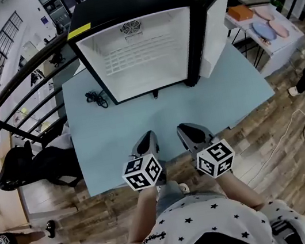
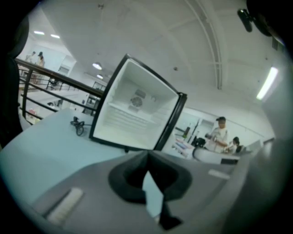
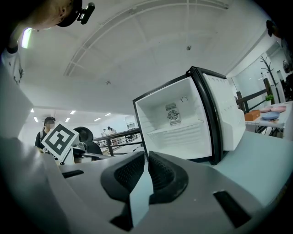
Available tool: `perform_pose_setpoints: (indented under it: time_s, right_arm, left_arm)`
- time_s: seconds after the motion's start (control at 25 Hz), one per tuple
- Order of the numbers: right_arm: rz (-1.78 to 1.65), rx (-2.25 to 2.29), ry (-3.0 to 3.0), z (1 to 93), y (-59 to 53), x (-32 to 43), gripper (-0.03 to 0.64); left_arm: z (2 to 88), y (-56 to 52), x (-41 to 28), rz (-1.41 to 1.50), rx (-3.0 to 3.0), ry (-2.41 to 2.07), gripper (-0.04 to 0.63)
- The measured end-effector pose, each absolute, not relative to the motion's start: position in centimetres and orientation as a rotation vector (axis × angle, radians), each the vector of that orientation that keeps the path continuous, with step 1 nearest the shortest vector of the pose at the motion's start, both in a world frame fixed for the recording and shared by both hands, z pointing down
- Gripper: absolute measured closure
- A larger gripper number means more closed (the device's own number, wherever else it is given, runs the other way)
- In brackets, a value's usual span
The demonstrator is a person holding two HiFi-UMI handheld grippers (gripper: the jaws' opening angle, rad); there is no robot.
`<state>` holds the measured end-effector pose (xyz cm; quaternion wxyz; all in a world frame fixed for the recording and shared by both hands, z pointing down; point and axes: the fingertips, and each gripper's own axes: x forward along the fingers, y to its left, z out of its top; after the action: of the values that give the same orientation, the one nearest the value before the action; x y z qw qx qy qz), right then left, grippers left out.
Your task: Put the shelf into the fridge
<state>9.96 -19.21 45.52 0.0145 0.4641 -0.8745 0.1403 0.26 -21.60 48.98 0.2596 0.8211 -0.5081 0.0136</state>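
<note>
**Checking that the shelf sits right in the fridge**

Your left gripper (image 1: pixel 148 138) and right gripper (image 1: pixel 188 130) hover side by side over the near edge of the desk (image 1: pixel 105 150). Both have their jaws closed together with nothing between them. The white wire shelf (image 1: pixel 139 53) lies inside the open fridge (image 1: pixel 120 4), which stands at the far edge of the desk, well apart from both grippers. It looks level, so the task seems done or nearly so. To finish well, look along both inner walls and check that each side of the shelf rests on its ledge; that detail is too small to tell from here. If one side sits high, nudge the front bar squarely with closed tips. Keep your right gripper off the door (image 1: pixel 215 31), and your left clear of the cable (image 1: pixel 96 98) at the fridge's front left corner
</note>
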Motion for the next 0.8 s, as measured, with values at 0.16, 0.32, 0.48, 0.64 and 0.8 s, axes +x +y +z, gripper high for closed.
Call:
perform_pose_setpoints:
  time_s: [0.16,0.32,0.48,0.64,0.8]
  right_arm:
    - [0.392,1.44,-2.722,45.3,-17.4,9.5,0.578]
    - [0.382,1.439,-2.709,45.4,-15.6,9.4,0.578]
    - [0.35,1.444,-2.696,45.4,-13.8,8.6,0.578]
    - [0.376,1.472,-2.683,45.2,-12.2,7.7,0.58]
    - [0.393,1.503,-2.668,44.8,-10.3,6.9,0.581]
  left_arm:
    - [49.1,-19.3,0.8,0.049,2.263,-1.326,0.591]
    - [49.2,-17.3,1.2,0.066,2.285,-1.279,0.591]
    - [49.1,-15.7,0.7,0.072,2.3,-1.257,0.591]
    - [48.4,-14.3,0.1,0.071,2.319,-1.234,0.591]
    - [47.9,-12.7,-0.7,0.063,2.323,-1.213,0.591]
